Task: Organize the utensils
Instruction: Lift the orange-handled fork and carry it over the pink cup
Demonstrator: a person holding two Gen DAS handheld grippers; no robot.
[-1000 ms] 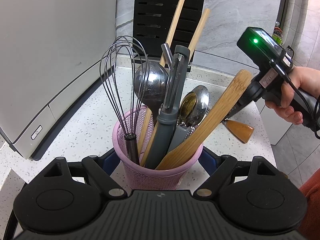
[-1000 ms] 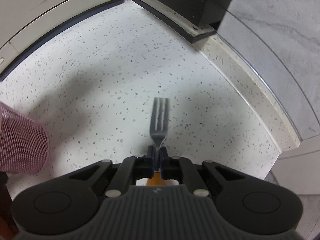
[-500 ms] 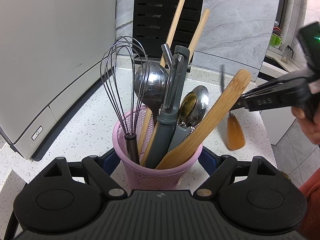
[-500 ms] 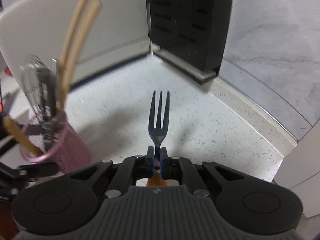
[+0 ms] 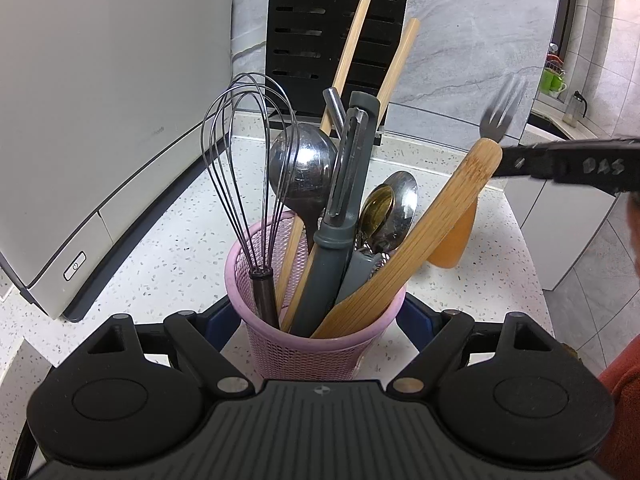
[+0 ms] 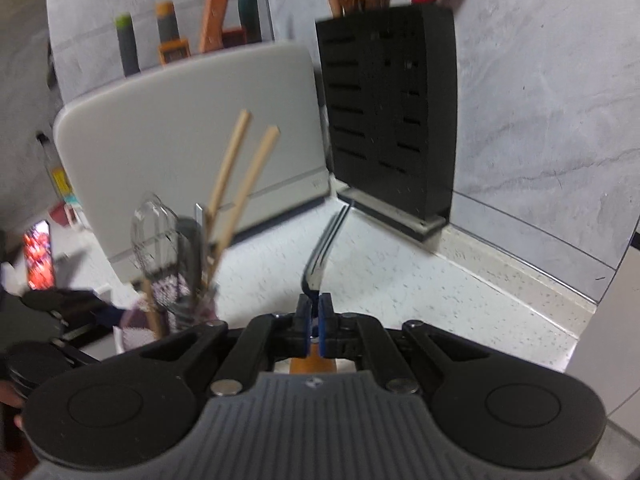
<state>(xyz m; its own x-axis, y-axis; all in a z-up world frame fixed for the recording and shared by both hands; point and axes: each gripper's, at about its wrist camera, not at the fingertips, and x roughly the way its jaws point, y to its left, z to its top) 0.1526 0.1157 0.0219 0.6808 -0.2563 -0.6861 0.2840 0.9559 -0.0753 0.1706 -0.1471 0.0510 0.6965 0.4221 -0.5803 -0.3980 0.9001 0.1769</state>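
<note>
A pink mesh cup (image 5: 304, 352) stands on the speckled counter, packed with a whisk (image 5: 248, 152), a ladle, spoons, a grey peeler, chopsticks and a bamboo spatula (image 5: 424, 240). My left gripper (image 5: 316, 316) straddles the cup, its blue pads against both sides. My right gripper (image 6: 314, 312) is shut on the neck of a fork (image 6: 324, 256). The fork's tines point up and its orange wooden handle (image 5: 452, 244) hangs below. In the left wrist view the fork (image 5: 502, 108) hovers just right of the cup, behind the spatula tip. The cup (image 6: 136, 332) shows blurred at lower left in the right wrist view.
A grey appliance (image 5: 100, 112) fills the left side of the counter. A black slotted knife block (image 5: 340, 32) stands at the back against the marble wall. The counter's edge (image 5: 528, 248) drops off on the right, with floor tiles beyond. Bare counter lies right of the cup.
My right gripper has lifted the fork off the counter and swung it up and towards the cup, tines now pointing upward. The left gripper and the cup have stayed still.
</note>
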